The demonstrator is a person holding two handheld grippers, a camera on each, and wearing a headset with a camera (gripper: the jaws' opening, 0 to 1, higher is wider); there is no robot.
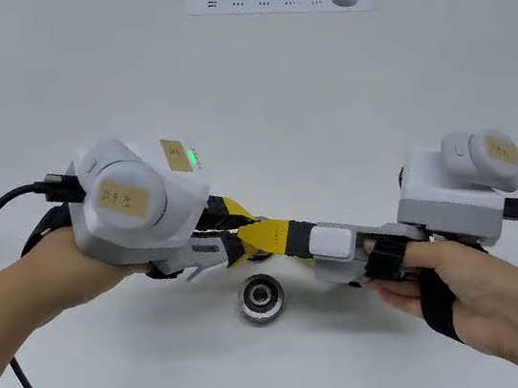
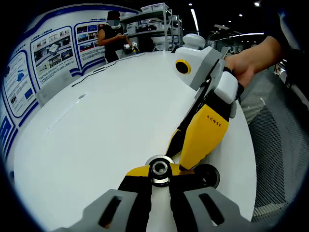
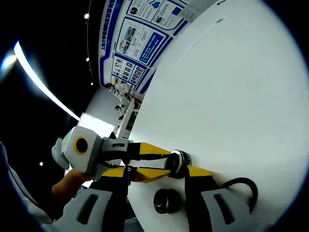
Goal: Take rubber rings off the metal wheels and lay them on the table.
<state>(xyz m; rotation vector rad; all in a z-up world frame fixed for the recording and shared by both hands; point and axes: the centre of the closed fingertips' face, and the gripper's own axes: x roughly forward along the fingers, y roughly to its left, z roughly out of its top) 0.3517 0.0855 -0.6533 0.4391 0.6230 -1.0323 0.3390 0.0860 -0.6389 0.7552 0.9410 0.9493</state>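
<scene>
Wheel (image 2: 160, 170) clamped above surface (image 1: 323, 98) in left gripper (image 2: 160, 180) fingers, we judge as a brace while right gripper (image 3: 179, 172) fingers meet its rim, grip unclear, for the pull-off; spare wheel (image 1: 262, 300) lies below.

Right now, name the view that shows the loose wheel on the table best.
Head view: the loose wheel lies in plain sight, unblocked. Left gripper view shows it partly covered; right gripper view shows it dark and low.

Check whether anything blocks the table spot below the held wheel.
Likely yes: a second wheel lies on the table close below the held wheel; put down to one side of it.
</scene>
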